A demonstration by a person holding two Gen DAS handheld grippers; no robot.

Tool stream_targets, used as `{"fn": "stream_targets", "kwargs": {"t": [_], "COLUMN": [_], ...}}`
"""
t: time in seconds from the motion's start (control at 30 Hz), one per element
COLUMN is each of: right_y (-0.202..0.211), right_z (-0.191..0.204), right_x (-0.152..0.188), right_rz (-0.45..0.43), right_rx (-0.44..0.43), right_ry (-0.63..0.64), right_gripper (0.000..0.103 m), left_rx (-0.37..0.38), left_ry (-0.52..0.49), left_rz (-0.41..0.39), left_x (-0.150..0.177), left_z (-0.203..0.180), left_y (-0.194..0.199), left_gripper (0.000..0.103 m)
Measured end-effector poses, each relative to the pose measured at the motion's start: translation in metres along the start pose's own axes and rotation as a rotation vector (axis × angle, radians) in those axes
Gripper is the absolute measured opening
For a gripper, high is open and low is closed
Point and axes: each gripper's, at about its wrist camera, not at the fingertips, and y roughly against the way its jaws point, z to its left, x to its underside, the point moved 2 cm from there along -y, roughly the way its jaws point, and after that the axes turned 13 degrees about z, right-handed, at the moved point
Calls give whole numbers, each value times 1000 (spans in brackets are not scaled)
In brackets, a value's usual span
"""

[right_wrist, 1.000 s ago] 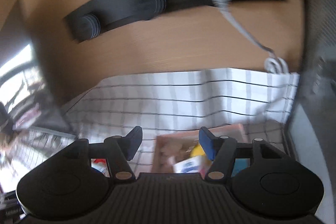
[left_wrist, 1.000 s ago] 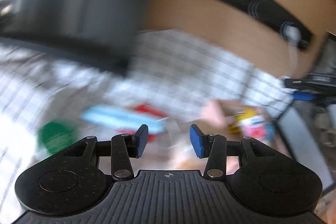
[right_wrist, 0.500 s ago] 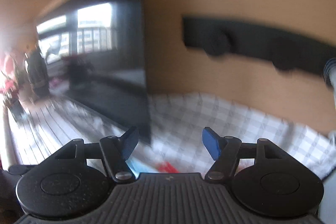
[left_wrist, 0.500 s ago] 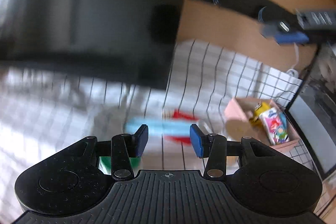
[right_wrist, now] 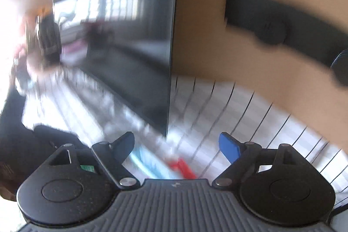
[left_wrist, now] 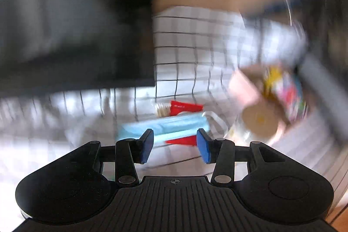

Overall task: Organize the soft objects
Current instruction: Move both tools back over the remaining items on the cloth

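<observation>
A light blue soft pack (left_wrist: 165,126) lies on the checked cloth (left_wrist: 191,53), with a red packet (left_wrist: 184,107) behind and under it. My left gripper (left_wrist: 175,144) hovers just above and in front of them, open, nothing between its blue pads. To the right a pink box (left_wrist: 245,88) holds several colourful packets (left_wrist: 289,92). In the right wrist view my right gripper (right_wrist: 177,148) hangs over the same blue pack (right_wrist: 152,163) and red packet (right_wrist: 182,166); its jaws are opening and empty.
A large dark screen (left_wrist: 71,21) stands at the back left on the cloth, also in the right wrist view (right_wrist: 130,47). A tan wall with a black rail (right_wrist: 278,23) runs behind. A green item (right_wrist: 87,167) peeks beside the right gripper's left finger.
Both views swung left from the pink box toward the dark screen and the blue and red packs. The right gripper's jaws spread wider; the left ones kept their gap.
</observation>
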Motion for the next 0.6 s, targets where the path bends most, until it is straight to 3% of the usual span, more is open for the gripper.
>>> {"fn": "stream_targets", "kwargs": {"t": [0.07, 0.17, 0.27, 0.47, 0.5, 0.53, 0.6], "right_y": [-38, -97, -151, -202, -210, -216, -221], "right_z": [-8, -16, -12, 16, 18, 23, 29], "right_x": [-5, -12, -13, -2, -2, 0, 1], "right_rz": [103, 258, 405, 495, 504, 518, 538], "right_rx": [-44, -107, -131, -54, -35, -19, -15], "right_ry": [-5, -32, -48, 76, 101, 121, 138], "right_gripper": [84, 75, 73, 72, 68, 55, 43], "left_rx": [72, 122, 80, 115, 114, 115, 119], "left_ry": [138, 205, 246, 252, 245, 242, 242], "left_rz": [-23, -85, -113, -106, -102, -97, -93], "left_x": [10, 30, 44, 67, 69, 71, 72], "left_z": [7, 0, -6, -15, -17, -17, -17], "left_y": [-5, -15, -28, -33, -33, -34, -33], "left_gripper": [48, 48, 48, 48, 48, 48, 48]}}
